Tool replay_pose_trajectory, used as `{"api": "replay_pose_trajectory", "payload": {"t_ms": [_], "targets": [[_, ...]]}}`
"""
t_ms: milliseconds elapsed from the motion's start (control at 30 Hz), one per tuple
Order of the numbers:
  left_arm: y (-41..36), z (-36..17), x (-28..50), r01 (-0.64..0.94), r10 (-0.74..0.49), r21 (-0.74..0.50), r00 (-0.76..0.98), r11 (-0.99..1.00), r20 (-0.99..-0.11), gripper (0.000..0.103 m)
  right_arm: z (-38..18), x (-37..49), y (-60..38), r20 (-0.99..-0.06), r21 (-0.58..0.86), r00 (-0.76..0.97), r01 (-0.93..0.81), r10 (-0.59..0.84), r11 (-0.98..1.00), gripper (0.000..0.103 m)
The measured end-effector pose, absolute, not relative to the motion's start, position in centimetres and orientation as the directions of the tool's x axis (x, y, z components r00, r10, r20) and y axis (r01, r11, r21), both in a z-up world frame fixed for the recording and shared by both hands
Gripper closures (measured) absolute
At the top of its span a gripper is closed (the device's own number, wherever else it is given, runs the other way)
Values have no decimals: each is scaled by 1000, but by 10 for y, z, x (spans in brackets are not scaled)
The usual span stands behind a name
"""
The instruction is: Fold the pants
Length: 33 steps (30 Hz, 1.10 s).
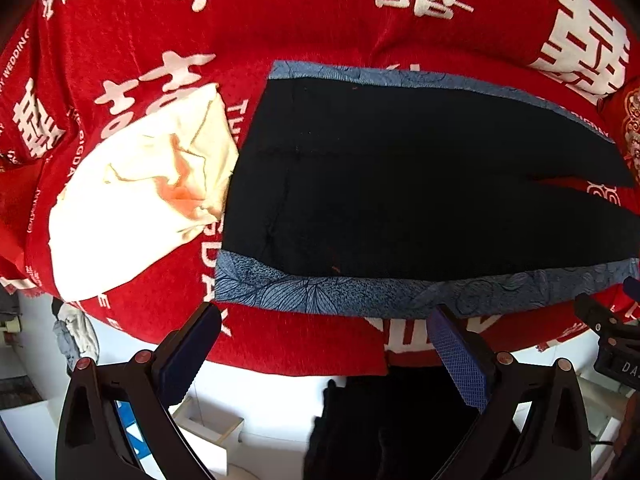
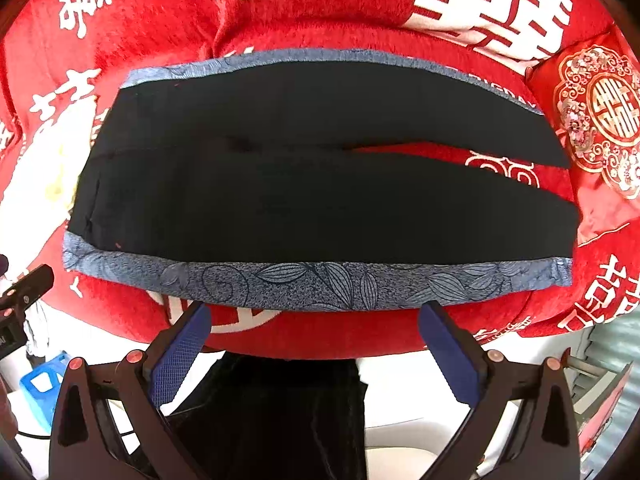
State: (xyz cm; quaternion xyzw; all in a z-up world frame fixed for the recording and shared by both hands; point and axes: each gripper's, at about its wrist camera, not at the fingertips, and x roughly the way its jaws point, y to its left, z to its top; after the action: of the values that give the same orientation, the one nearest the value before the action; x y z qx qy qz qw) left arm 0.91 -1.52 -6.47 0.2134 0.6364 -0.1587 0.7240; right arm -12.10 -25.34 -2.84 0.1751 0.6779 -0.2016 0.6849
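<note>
Black pants with blue patterned side stripes lie flat on a red bed cover, waist at the left, two legs running to the right. They also show in the right wrist view, with the near blue stripe closest to me. My left gripper is open and empty, just short of the near stripe. My right gripper is open and empty, just short of the same stripe, further right along the leg. The right gripper's edge shows in the left wrist view.
A cream-white garment lies bunched on the cover left of the waist. A red embroidered cushion sits beyond the leg ends at the right. Dark cloth hangs below the bed edge. A blue stool stands on the floor at the left.
</note>
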Motion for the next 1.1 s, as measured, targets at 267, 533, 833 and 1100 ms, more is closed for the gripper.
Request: {"api": "replay_pose_trajectory", "payload": {"t_ms": [267, 533, 833, 1100], "targets": [[-9, -98, 17, 471, 31, 81, 112, 878, -993, 0, -60, -121, -250, -997, -76, -40, 498, -65, 864, 0], [16, -124, 29, 391, -102, -56, 99, 919, -990, 0, -71, -130, -257, -988, 140, 135, 537, 79, 832, 1], [85, -187, 34, 163, -277, -270, 19, 949, -961, 0, -141, -168, -270, -737, 667, 421, 576, 528, 472, 38], [87, -215, 31, 123, -322, -321, -11, 939, -947, 0, -184, -204, -274, -632, 750, 527, 600, 568, 277, 38]]}}
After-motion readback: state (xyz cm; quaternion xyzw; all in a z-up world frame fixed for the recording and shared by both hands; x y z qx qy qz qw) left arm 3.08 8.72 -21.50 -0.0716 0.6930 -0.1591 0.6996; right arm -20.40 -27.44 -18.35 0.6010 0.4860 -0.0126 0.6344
